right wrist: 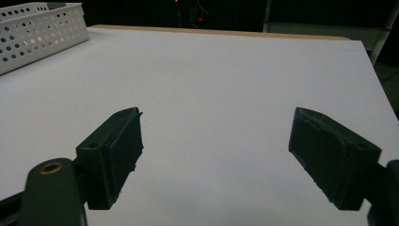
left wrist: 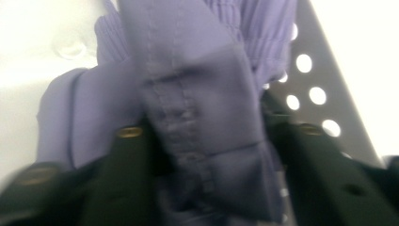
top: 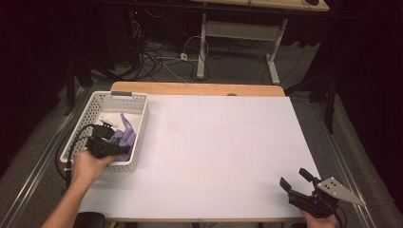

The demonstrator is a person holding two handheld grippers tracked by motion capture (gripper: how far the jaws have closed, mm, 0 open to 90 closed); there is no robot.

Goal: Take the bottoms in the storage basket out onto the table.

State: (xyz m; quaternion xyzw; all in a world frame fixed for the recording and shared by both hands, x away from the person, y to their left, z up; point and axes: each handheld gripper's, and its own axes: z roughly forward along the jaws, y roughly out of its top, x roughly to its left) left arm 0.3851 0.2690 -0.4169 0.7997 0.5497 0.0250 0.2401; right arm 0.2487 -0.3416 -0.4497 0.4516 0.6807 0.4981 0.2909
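A purple cloth lies bunched in the white perforated basket at the table's left. My left gripper reaches into the basket from its near end. In the left gripper view a stitched fold of the cloth fills the gap between the jaws, which stand wide apart on either side of it, so the left gripper is open around the fold. My right gripper rests near the table's front right corner, open, with nothing between its fingers; in its own view the right gripper faces bare table.
The white table top stretches between the two grippers. A small white item lies in the basket beyond the cloth. The basket sits far left in the right gripper view. Cables and table legs lie on the floor behind.
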